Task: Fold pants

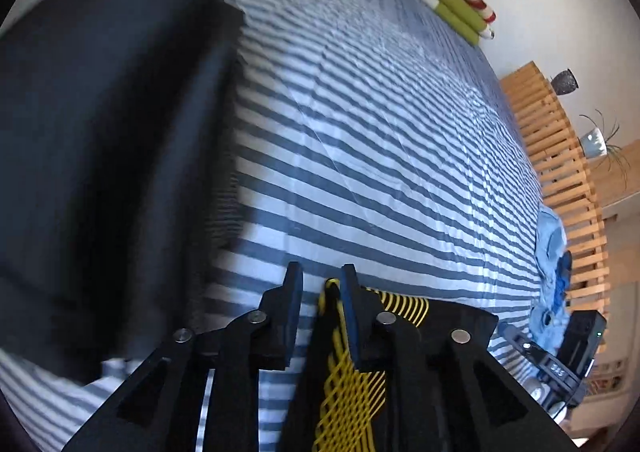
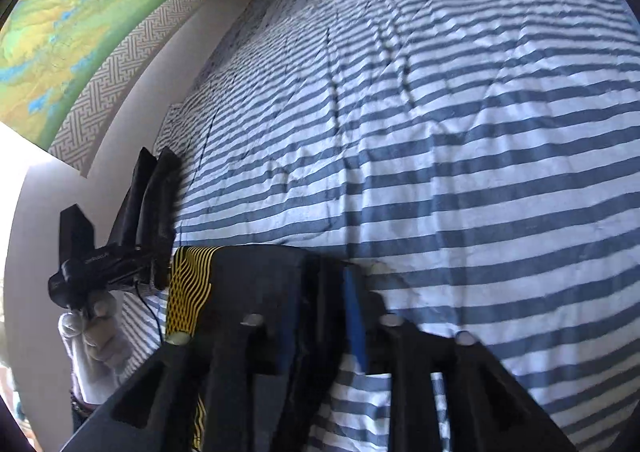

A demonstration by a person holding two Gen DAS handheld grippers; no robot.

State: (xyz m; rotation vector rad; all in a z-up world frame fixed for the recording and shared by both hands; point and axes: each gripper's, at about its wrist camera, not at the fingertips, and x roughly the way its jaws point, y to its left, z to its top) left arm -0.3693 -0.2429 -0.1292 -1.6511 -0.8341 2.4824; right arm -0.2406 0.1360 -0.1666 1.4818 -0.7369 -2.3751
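Striped bedspread (image 1: 400,156) beneath black-and-yellow pants (image 1: 352,368); left gripper (image 1: 320,284) and right gripper (image 2: 320,292), both parted, may let the waistband edge slump unevenly.

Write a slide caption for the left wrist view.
Left gripper, jaws apart, over black-and-yellow pants on a striped bedsheet.

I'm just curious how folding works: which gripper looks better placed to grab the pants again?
Probably the right gripper: the dark pants lie between its open fingers. The left gripper shows mostly striped sheet in its gap, pants off to one side.
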